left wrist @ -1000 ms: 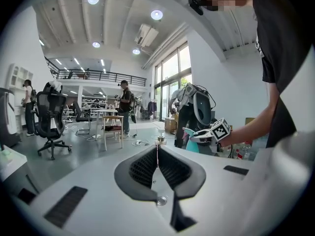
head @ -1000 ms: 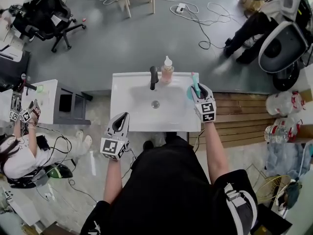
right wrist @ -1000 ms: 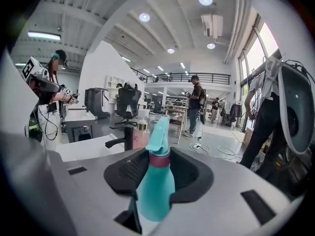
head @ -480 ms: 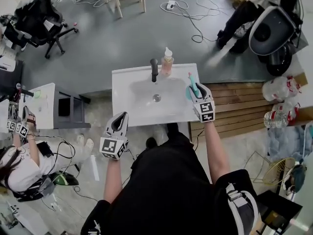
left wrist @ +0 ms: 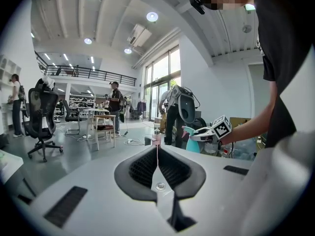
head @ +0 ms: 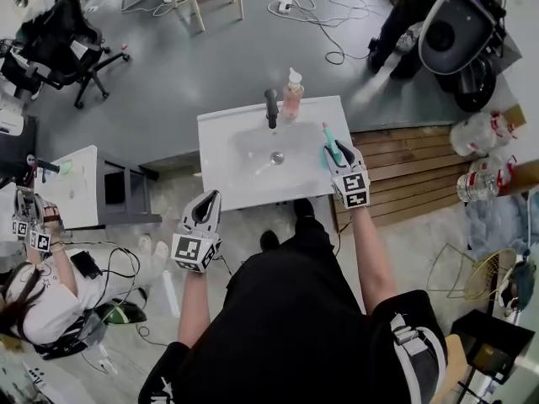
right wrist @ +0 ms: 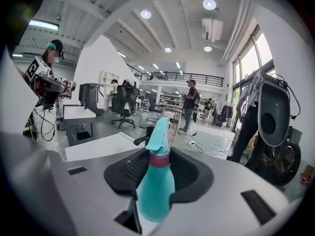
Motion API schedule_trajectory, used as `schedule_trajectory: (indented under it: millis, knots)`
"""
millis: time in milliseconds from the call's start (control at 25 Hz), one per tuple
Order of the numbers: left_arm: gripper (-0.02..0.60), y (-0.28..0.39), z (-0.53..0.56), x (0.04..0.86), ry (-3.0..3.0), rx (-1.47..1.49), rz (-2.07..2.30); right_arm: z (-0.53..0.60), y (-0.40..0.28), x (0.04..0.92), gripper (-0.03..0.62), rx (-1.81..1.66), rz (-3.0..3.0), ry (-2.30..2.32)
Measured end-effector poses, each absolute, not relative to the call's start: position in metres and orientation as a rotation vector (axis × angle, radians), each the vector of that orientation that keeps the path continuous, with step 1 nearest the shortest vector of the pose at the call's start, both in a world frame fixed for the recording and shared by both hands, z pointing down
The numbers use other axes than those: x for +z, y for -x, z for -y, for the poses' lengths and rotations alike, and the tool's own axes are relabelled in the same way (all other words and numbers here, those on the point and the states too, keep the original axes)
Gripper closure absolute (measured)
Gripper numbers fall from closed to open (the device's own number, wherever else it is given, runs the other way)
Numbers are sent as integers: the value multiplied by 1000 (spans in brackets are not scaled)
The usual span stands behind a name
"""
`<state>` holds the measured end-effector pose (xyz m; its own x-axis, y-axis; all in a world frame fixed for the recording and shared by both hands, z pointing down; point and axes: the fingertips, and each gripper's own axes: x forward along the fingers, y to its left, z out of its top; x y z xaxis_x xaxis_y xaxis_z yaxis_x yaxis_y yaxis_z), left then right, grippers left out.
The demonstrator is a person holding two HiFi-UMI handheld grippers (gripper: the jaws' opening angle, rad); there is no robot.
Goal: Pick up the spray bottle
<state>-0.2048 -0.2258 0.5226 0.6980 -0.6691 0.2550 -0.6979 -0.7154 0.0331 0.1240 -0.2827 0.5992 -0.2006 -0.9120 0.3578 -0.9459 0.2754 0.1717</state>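
As the right hand-held gripper clamps it, the spray bottle stands between its pads — above the sink.

My head camera looks steeply down from high above, taking in the white washbasin, the grey floor beyond it and both my arms from well back. The camera on my left gripper sits low and close behind its fingers, faces almost level across the hall, and catches my right gripper at its right, as the head view also does. The camera on my right gripper rides just as near its own fingers and shares the washbasin with the head view. Both gripper views share the railed mezzanine far off.
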Motion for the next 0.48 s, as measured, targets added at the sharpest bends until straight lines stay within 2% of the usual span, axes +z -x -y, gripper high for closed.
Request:
schedule_trajectory:
  millis: [480]
  knots:
    - [557,246,215,524,-2789,337,1116,262,-94,604,445,122,2136,-1727]
